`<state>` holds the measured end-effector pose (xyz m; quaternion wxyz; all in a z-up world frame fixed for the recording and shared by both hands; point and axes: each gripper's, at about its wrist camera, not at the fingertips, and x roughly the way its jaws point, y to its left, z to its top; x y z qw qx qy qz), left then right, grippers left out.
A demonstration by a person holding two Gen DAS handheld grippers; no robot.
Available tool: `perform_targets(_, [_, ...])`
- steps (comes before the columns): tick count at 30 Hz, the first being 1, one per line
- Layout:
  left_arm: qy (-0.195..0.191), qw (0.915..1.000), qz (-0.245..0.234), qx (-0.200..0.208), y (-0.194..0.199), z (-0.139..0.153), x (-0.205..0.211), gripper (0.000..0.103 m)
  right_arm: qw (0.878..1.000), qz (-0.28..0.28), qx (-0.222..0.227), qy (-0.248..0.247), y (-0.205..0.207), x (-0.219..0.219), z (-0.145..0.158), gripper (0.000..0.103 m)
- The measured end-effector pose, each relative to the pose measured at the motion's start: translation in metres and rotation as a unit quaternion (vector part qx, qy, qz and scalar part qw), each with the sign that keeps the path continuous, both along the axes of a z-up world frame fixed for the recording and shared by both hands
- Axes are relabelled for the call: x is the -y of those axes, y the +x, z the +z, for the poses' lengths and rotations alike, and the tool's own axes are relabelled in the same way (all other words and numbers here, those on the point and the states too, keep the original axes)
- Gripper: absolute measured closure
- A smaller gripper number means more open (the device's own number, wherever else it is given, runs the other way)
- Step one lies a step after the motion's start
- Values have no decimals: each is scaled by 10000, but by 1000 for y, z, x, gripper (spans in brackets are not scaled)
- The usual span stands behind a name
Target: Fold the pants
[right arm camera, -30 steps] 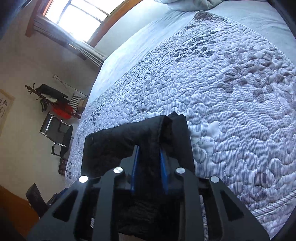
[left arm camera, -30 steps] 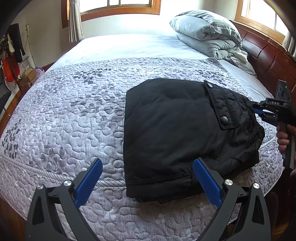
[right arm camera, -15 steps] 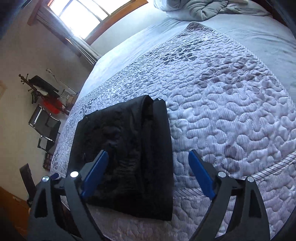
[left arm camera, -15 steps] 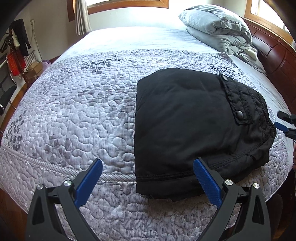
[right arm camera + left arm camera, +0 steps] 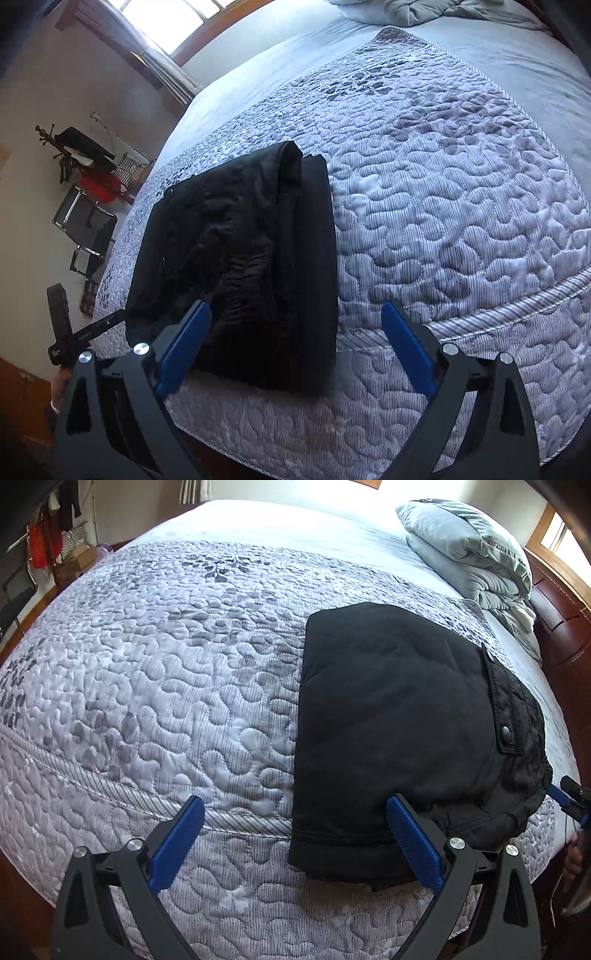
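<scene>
Both grippers off cloth now. Right gripper [image 5: 295, 343], a second ago clamped on black quilted folded pants [image 5: 399, 716], jaws opening wide, nothing between. Left gripper [image 5: 295, 834] spread, empty. Pants lie near quilted grey bedspread [image 5: 166, 672] front edge, right corner. Fold probably finished; underside layers unseen.

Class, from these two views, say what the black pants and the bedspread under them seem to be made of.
Pants: probably a padded synthetic weave, matte black; puffy folds, stitched pocket flap with snap.
Bedspread: likely quilted cotton or polyester, slight sheen; raised stitched swirls, printed grey leaves.
</scene>
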<state>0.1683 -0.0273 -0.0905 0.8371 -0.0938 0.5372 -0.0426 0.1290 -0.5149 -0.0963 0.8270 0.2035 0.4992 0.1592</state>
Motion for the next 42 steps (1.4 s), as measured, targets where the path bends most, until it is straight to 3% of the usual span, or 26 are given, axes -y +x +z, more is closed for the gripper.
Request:
perform_targets(9, [-338,9992,128,-163,8,-8,-17,4,9978,11,-332,567,6,5,-18,10])
perform_targets(14, [-975,9946,156,-332,16,-18,-31,4,9961,-21,-461,747,11,7,-25,10])
perform_targets(18, [-1976,9778,76,-689,25,-34,-36,4,9938,-54,-519,985,14,10,-28,10])
perform_targets(21, [-2764,9568,27,-899,33,-46,-36,4,9935,-51,-544,995,15,10,-30,10])
perform_targets(27, [-3329,9336,-84,-1321,51,-71,-28,4,9924,8,-589,1076,23,12,-34,10])
perform_targets(32, [-3804,9122,-352,-1480,63,-81,-18,4,9872,109,-639,1460,32,21,-42,10])
perform_targets(38, [-3687,9135,-497,-1648,72,-80,-6,4,9782,123,-772,1925,42,30,-57,9])
perform_targets(42, [-3759,9073,-571,-1795,78,-79,-2,4,9727,171,-855,2151,46,33,-67,9])
